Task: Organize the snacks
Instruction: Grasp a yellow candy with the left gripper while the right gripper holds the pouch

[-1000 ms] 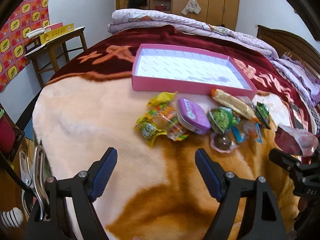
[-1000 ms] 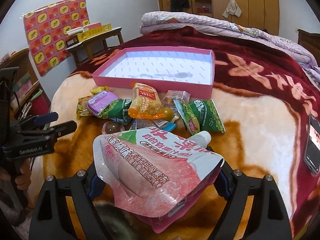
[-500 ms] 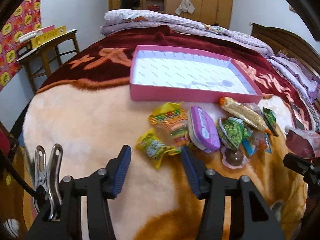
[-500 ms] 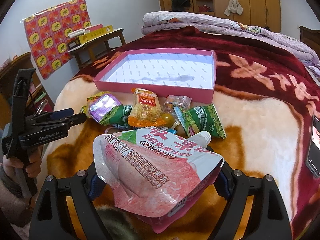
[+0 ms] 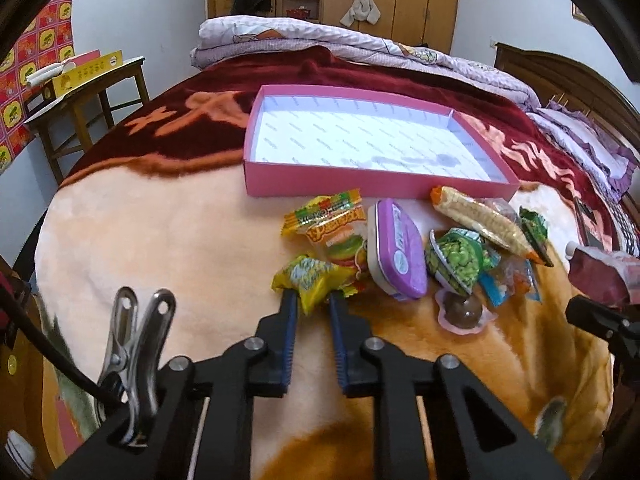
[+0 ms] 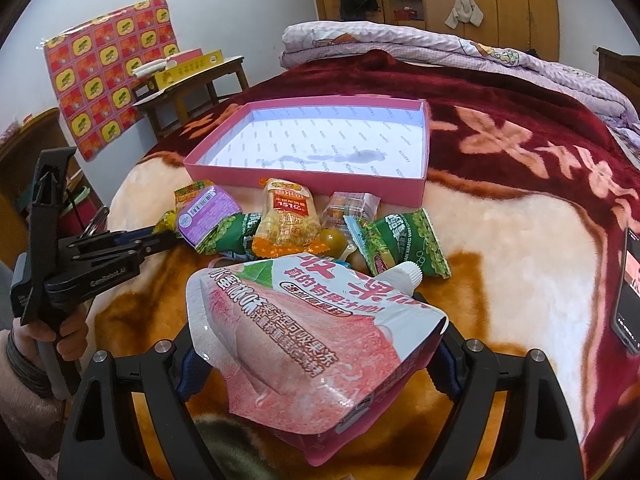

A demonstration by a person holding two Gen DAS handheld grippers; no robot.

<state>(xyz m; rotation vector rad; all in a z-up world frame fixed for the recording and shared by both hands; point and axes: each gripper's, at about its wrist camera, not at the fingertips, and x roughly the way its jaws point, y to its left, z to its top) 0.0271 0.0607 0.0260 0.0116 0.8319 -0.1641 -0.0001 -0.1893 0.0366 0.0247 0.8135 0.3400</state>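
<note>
In the left wrist view, the left hand-held gripper (image 5: 313, 300) pinches the yellow snack packet (image 5: 310, 280); the pink box (image 5: 372, 184) lies ahead on the bed. In the right wrist view, the right hand-held gripper (image 6: 316, 354) clamps the pink jelly pouch (image 6: 316, 332), with the snack pile (image 6: 288, 224) just beyond it.
</note>
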